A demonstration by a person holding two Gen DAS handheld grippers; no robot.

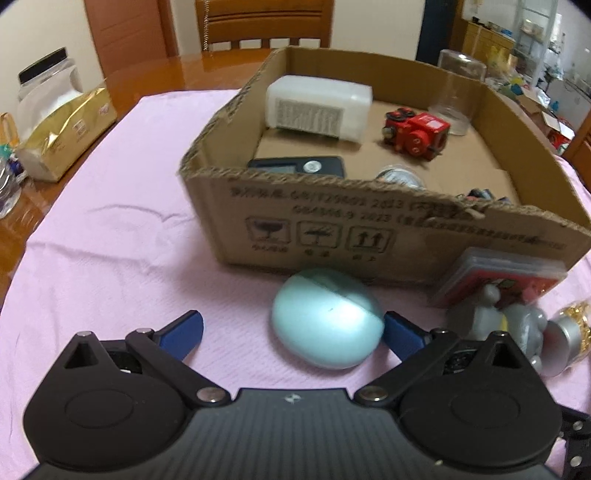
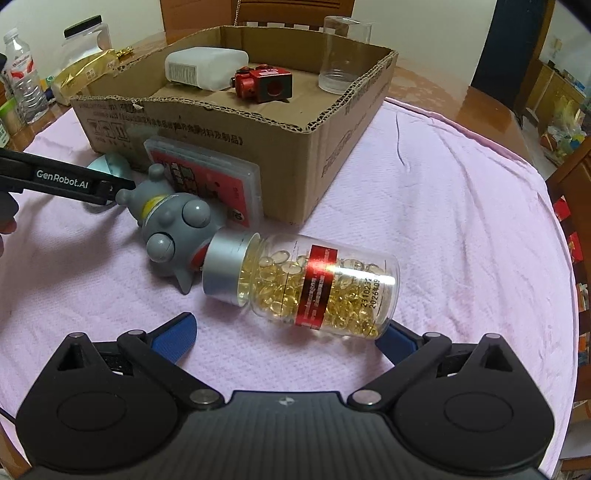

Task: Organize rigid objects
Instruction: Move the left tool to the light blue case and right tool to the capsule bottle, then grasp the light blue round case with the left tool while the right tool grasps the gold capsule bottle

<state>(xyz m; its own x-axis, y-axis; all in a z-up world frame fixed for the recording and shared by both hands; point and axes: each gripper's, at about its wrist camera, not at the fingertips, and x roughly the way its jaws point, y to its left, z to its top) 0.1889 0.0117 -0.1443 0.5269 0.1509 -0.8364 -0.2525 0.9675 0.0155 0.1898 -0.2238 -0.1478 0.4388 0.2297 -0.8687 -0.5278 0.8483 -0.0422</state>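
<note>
A pale teal egg-shaped case (image 1: 328, 319) lies on the pink cloth before the cardboard box (image 1: 321, 221). My left gripper (image 1: 293, 334) stands open around it, the right blue finger (image 1: 400, 334) touching its side. In the right wrist view a clear bottle of golden capsules (image 2: 317, 286) with a silver cap lies on its side. My right gripper (image 2: 284, 334) is open just behind the bottle, its right finger (image 2: 393, 341) at the bottle's base. A grey toy figure (image 2: 173, 229) and a red card case (image 2: 210, 181) lie against the box (image 2: 288, 144).
Inside the box sit a white plastic container (image 1: 317, 107), a red toy (image 1: 415, 133), a dark flat device (image 1: 295, 166), a clear glass (image 1: 458, 92). A gold tissue pack (image 1: 66, 133) and water bottles (image 2: 22, 81) stand left. Wooden chair (image 1: 264, 22) behind.
</note>
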